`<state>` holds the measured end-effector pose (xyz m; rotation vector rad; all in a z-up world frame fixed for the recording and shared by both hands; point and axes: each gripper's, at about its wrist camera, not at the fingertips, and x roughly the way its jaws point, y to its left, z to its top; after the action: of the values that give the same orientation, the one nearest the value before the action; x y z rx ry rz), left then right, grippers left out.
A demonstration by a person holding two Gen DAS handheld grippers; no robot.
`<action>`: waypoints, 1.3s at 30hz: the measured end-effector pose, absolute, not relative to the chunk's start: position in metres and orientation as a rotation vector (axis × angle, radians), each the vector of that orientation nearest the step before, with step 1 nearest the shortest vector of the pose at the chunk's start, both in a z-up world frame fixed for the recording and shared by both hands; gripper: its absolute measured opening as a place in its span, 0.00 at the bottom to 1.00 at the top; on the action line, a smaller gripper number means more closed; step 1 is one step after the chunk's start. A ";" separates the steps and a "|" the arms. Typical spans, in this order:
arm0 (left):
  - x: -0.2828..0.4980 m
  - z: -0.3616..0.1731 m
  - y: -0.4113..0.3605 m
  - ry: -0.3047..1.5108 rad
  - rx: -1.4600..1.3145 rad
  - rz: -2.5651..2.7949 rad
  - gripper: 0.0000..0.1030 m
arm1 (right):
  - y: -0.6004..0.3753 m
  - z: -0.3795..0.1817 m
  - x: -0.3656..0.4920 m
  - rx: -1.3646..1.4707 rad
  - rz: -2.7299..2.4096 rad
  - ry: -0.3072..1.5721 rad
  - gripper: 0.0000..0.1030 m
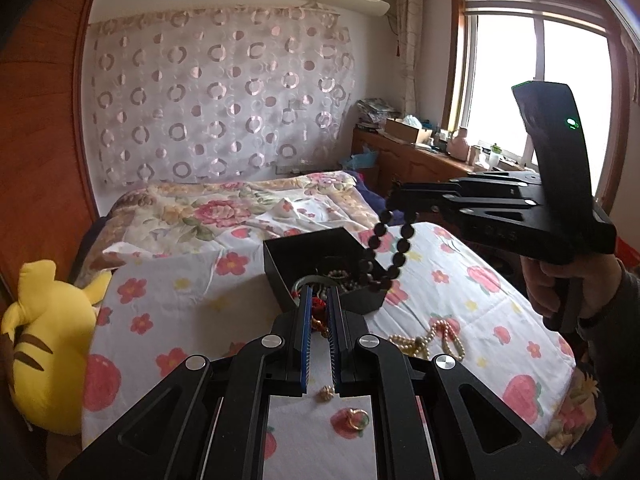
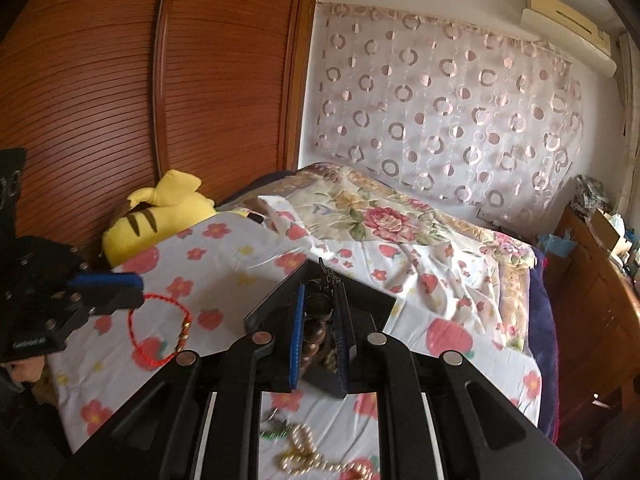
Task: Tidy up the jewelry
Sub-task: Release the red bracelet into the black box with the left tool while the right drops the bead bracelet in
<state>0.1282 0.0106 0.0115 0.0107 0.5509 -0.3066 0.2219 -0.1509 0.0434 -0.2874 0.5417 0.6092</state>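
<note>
Left wrist view: right claw, clamped on dark bead string, hangs it lengthwise directly above black box; left claw grips red cord bracelet.

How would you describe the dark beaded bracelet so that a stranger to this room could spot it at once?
Find the bed with the strawberry-print sheet, then the open black box on it. Directly over the box, the right gripper pinches a hanging loop: the dark beaded bracelet. Unlike the pearl strand lying on the sheet, its large dark brown beads dangle in the air.
</note>
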 end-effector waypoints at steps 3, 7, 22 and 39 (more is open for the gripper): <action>0.135 0.013 0.012 0.552 0.015 -0.301 0.06 | -0.145 0.035 0.237 -0.297 0.592 0.565 0.15; 0.146 0.013 0.012 0.559 0.023 -0.290 0.06 | -0.142 0.011 0.257 -0.304 0.559 0.639 0.16; 0.219 0.009 -0.008 0.621 0.025 -0.260 0.07 | -0.178 -0.022 0.252 -0.216 0.538 0.725 0.30; 0.275 -0.010 -0.033 0.688 0.067 -0.181 0.29 | -0.223 -0.058 0.223 -0.194 0.527 0.743 0.30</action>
<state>0.2749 -0.0332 -0.0099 0.0669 0.6882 -0.1815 0.2228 -0.2228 -0.0580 -0.1938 0.7427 0.5265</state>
